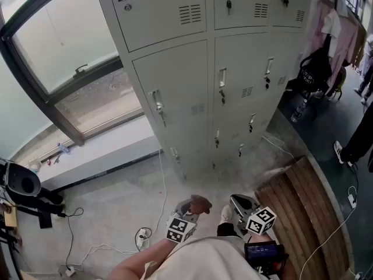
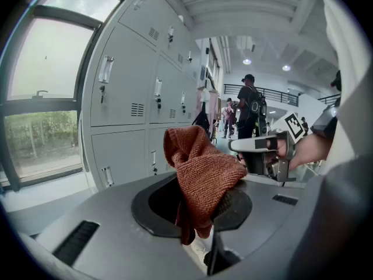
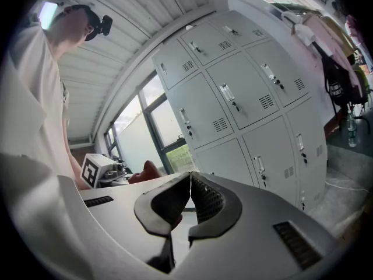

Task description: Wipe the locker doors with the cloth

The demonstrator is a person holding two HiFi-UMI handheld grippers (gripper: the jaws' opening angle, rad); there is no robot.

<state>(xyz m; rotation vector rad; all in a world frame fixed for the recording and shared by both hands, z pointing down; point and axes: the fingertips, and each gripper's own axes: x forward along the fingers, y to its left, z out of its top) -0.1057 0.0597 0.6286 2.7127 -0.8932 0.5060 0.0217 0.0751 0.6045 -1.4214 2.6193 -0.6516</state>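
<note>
A rust-red knitted cloth (image 2: 201,177) is bunched between the jaws of my left gripper (image 2: 195,206), which is shut on it. In the head view that cloth (image 1: 200,203) sticks out of the left gripper (image 1: 189,210) low in the frame, well short of the grey lockers (image 1: 180,92). My right gripper (image 1: 242,206) is held beside it, and in its own view the right gripper (image 3: 190,194) has its jaws pressed together with nothing between them. The locker doors (image 3: 245,107) stand ahead, each with a handle, a key and a vent.
A large window (image 1: 70,57) with a low sill is left of the lockers. Cables and a power strip (image 1: 143,235) lie on the concrete floor. A wooden bench (image 1: 303,209) is at right. Clothes and a black bag (image 1: 315,69) hang past the lockers; people stand further down the aisle (image 2: 247,107).
</note>
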